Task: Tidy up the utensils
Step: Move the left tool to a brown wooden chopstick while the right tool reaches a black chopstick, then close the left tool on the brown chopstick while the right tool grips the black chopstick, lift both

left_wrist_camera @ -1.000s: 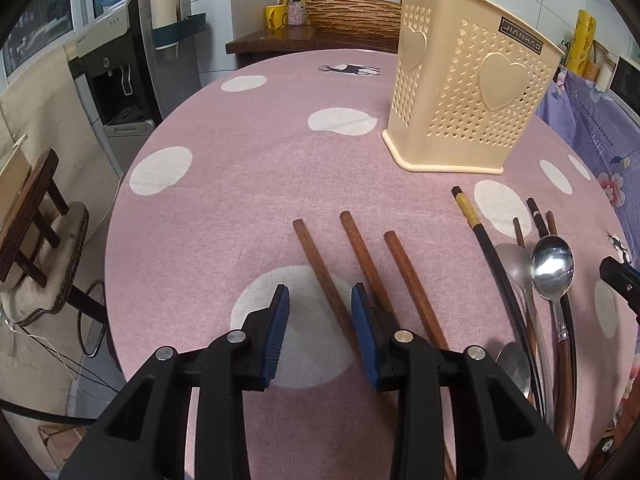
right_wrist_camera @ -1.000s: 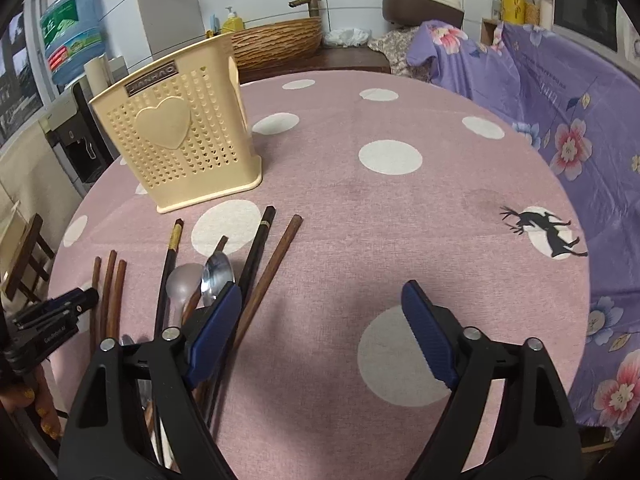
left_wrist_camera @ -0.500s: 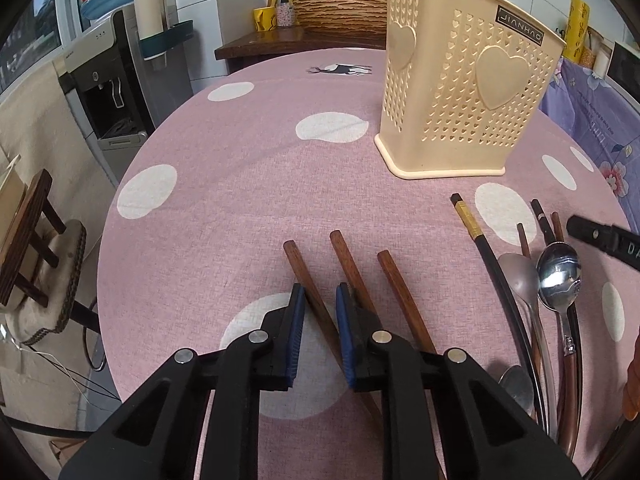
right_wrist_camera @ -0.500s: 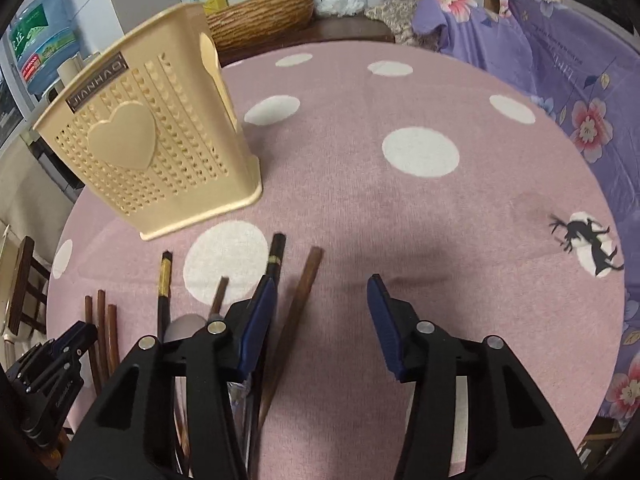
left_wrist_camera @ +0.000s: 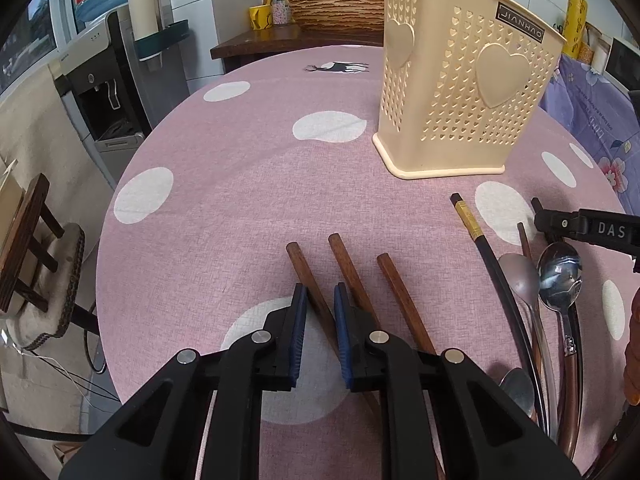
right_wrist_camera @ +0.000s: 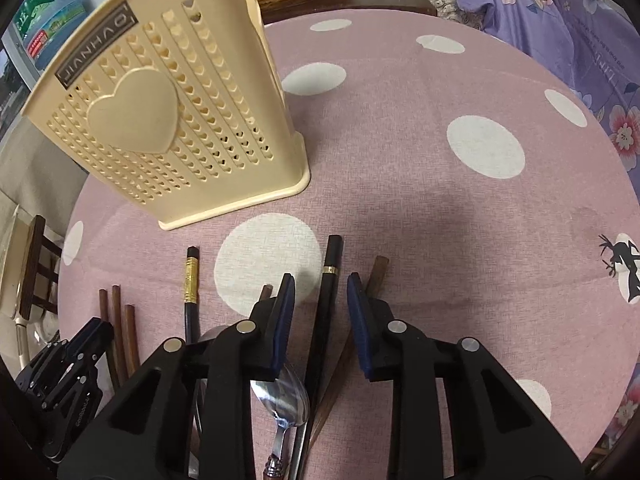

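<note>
Three brown wooden chopsticks lie side by side on the pink dotted tablecloth. My left gripper (left_wrist_camera: 320, 300) is shut on the leftmost wooden chopstick (left_wrist_camera: 300, 264), low over the table. To their right lie a black gold-banded chopstick (left_wrist_camera: 468, 220) and two spoons (left_wrist_camera: 558, 276). My right gripper (right_wrist_camera: 320, 296) is closing, with another black chopstick (right_wrist_camera: 330, 264) between its pads and gaps on both sides. A brown chopstick (right_wrist_camera: 380, 266) lies just outside its right pad, and a shiny spoon (right_wrist_camera: 284, 396) lies under the jaws. The cream heart-patterned holder (left_wrist_camera: 460, 92) stands upright behind the utensils.
The round table's edge (left_wrist_camera: 108, 280) drops off at the left, with a wooden chair (left_wrist_camera: 28, 240) and a water dispenser (left_wrist_camera: 104, 92) beyond. A purple floral cloth (right_wrist_camera: 580, 20) lies past the far right edge. A wicker basket (left_wrist_camera: 336, 4) sits on a cabinet behind.
The left jaws narrowed from wide apart onto the leftmost wooden chopstick. The right gripper moved left over the utensils, and its jaws narrowed around the black chopstick.
</note>
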Available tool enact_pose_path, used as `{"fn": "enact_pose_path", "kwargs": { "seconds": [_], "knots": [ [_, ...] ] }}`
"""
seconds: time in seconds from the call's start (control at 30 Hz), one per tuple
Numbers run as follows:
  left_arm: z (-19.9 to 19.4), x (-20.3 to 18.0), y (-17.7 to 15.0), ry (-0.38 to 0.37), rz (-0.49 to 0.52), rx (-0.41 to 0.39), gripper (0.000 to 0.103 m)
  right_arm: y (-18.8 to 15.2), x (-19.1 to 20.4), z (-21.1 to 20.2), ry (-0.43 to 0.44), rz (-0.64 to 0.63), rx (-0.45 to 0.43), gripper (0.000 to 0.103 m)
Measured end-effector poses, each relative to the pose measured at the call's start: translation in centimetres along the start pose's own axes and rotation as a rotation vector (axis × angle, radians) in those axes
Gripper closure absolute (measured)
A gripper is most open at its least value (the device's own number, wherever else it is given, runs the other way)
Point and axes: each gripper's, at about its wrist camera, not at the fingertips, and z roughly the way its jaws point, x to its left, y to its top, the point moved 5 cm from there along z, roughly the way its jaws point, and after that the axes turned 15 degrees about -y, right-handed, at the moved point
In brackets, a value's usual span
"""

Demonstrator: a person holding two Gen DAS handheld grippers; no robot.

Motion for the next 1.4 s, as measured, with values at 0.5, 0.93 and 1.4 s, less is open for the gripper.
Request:
{"fn": "enact_pose_path", "kwargs": {
  "seconds": [0.5,0.93,1.4],
  "knots": [
    [0.6,-1.0,0.4,0.022,0.014,-0.003,0.091,-0.3,0.4,0.0,-0.102,-0.077,-0.077,0.092],
    [0.9,-1.5,1.1,-0.009,-0.005,-0.009,0.093,0.2,0.1,-1.4,-0.048,-0.072,-0.160,0.095],
    [-3.6,-2.5,4.9,-0.060,-0.002,-0.154,0.095,2.6,-2.5,-7.8,0.064,-0.007,-0.308,0.095]
  ]
}}
